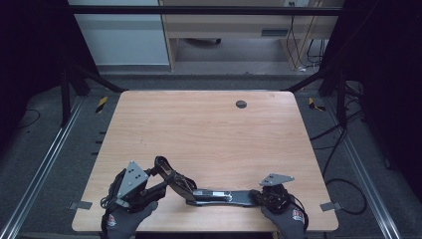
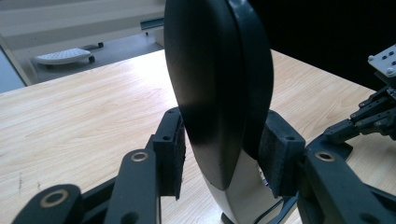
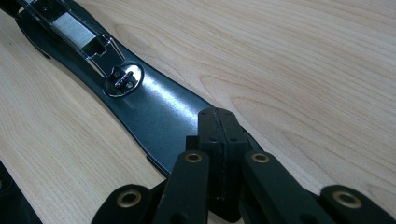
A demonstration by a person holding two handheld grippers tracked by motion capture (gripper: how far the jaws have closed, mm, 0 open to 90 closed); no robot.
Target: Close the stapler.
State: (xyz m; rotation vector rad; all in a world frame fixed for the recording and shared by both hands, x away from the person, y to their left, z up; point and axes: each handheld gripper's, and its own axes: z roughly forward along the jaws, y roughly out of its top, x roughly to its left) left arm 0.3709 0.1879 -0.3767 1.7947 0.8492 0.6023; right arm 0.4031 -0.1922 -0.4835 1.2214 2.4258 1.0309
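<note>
on the near edge of the wooden table (image 1: 209,129) lies a black stapler (image 1: 211,194), swung wide apart: its base flat on the wood, its top arm (image 1: 171,179) lifted up toward the left.

in the high view the left gripper (image 1: 166,180) reaches the raised arm from the left and the right gripper (image 1: 256,196) meets the far end of the base, both gloved hands coming in from the bottom edge. that view is too small to show the grip.

the left gripper view fills this in: the arm (image 2: 217,88) stands upright between the two pads (image 2: 170,156), with a pale underside below. the right pad seems to touch it; whether the left one presses is hard to tell, a thin gap may remain. the other gripper's links show at that view's right edge.

the right gripper view looks down the flat base (image 3: 154,112), showing the metal anvil plate (image 3: 123,79) and the staple channel (image 3: 77,30). its jaws are pressed together with no gap, their tips resting on the base's end, holding nothing.

a round dark grommet (image 1: 241,104) sits near the table's far edge, well apart. cables (image 1: 343,184) trail over the floor at right.
</note>
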